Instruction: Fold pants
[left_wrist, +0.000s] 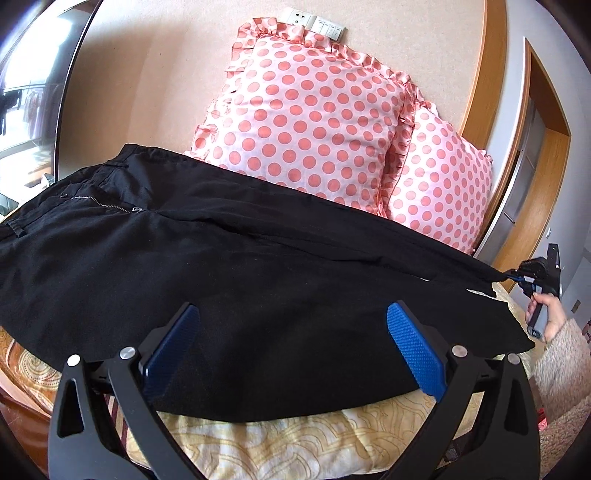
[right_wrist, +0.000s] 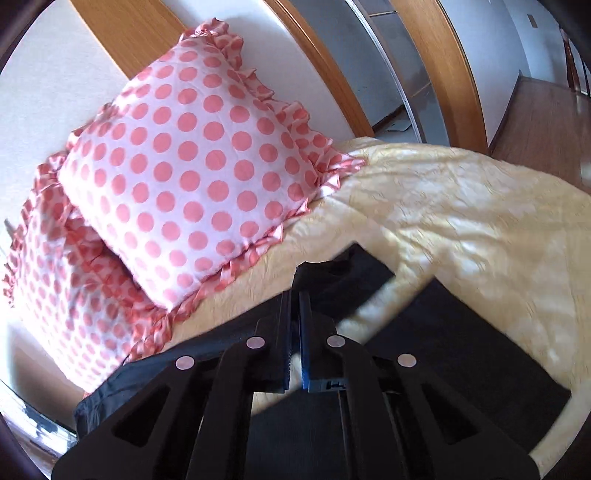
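Black pants (left_wrist: 229, 266) spread flat, zipper open, right tool (right_wrist: 294, 295) clamped on hem, left tool (left_wrist: 291, 314) apart.

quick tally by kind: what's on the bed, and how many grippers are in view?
Black pants: 1
Polka-dot pillows: 2
Grippers: 2, left gripper open over the pants, right gripper shut on a pant-leg end
Total: 5

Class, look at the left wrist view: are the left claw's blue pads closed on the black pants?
No: the left claw stands wide open, its blue pads apart above the black pants.
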